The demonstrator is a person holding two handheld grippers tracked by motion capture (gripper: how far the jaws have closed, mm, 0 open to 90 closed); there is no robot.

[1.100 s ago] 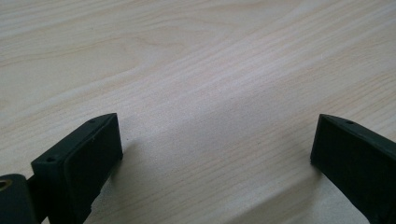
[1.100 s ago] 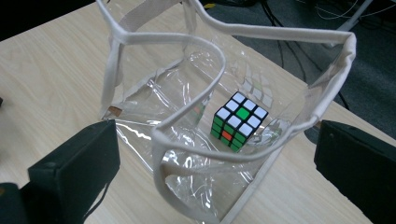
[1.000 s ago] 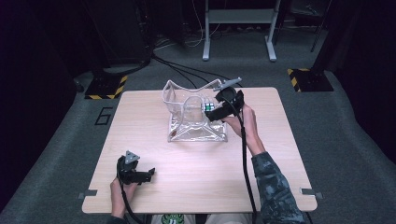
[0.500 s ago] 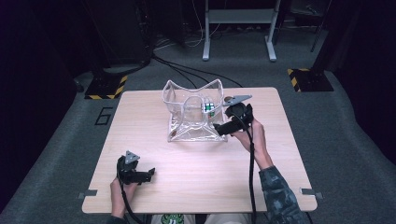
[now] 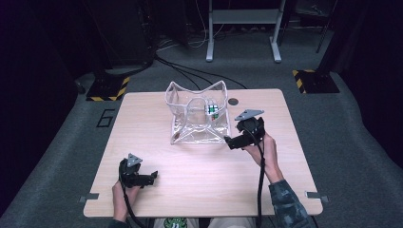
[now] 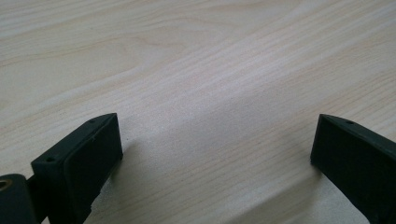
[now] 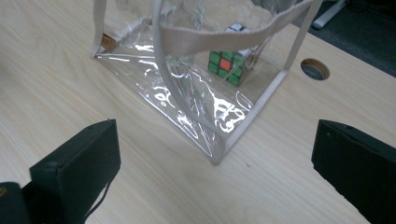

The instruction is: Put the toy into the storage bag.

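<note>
Jaws of the right gripper are spread wide and empty, held just off the near right corner of the clear plastic tote bag, which is stood on the wooden table. A Rubik's cube is seen inside the bag, against its far side, beneath a beige webbing handle. The left gripper is rested low over bare tabletop near the front edge, well apart from the bag, its jaws likewise spread with nothing between them.

Glossy clear plastic bag; matt wooden table.
</note>
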